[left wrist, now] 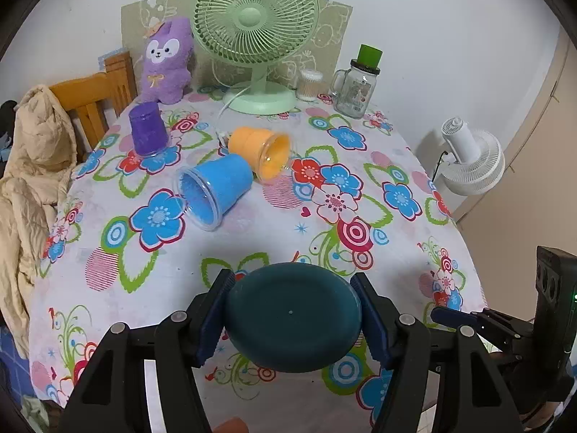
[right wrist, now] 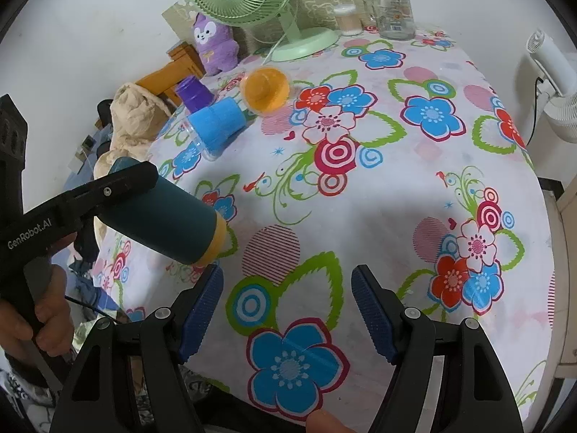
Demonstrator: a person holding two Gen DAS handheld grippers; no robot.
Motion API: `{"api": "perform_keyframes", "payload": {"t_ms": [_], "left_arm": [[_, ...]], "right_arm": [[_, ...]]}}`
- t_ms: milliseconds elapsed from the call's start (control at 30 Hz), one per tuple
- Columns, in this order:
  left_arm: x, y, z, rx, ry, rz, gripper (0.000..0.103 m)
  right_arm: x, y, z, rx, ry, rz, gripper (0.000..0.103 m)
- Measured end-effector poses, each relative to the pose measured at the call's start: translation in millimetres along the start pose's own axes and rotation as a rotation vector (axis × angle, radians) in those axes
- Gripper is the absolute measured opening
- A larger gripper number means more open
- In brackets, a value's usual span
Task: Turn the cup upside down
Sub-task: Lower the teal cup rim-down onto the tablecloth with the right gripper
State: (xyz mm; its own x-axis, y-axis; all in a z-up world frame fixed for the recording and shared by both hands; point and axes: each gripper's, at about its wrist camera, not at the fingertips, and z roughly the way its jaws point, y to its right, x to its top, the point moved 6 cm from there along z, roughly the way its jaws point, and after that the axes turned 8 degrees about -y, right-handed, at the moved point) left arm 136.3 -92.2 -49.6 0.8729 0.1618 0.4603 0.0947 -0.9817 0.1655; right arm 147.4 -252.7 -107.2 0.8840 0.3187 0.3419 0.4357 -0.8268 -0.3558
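My left gripper (left wrist: 293, 315) is shut on a dark teal cup (left wrist: 293, 316), its flat base facing the camera. In the right wrist view the same teal cup (right wrist: 169, 222) is held tilted above the table's left edge, its orange-lined rim pointing down toward the table. My right gripper (right wrist: 287, 312) is open and empty above the flowered tablecloth (right wrist: 360, 195). A blue cup (left wrist: 212, 189) and an orange cup (left wrist: 261, 152) lie on their sides mid-table. A purple cup (left wrist: 147, 129) stands upside down at the far left.
A green desk fan (left wrist: 256, 32), a purple plush toy (left wrist: 167, 61), a cotton-swab jar (left wrist: 309, 84) and a glass mug jar (left wrist: 355, 86) stand along the back. A wooden chair with a beige jacket (left wrist: 32, 166) is at the left. A white fan (left wrist: 472, 157) stands off the right edge.
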Motion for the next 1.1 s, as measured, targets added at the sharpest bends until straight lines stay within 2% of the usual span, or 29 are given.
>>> {"api": "perform_keyframes", "payload": {"t_ms": [733, 833, 1100], "left_arm": [[-5.1, 7.0, -2.3, -0.006, -0.012, 0.011, 0.068], [-4.1, 8.4, -6.1, -0.01, 0.0, 0.014, 0.078], [-6.3, 8.9, -8.9, -0.015, 0.006, 0.016, 0.084]], "right_arm": [[-3.9, 0.1, 1.7, 0.0, -0.011, 0.0, 0.076], [-4.3, -0.3, 2.2, -0.001, -0.012, 0.0, 0.076], [-4.4, -1.6, 4.3, -0.003, -0.016, -0.001, 0.076]]}}
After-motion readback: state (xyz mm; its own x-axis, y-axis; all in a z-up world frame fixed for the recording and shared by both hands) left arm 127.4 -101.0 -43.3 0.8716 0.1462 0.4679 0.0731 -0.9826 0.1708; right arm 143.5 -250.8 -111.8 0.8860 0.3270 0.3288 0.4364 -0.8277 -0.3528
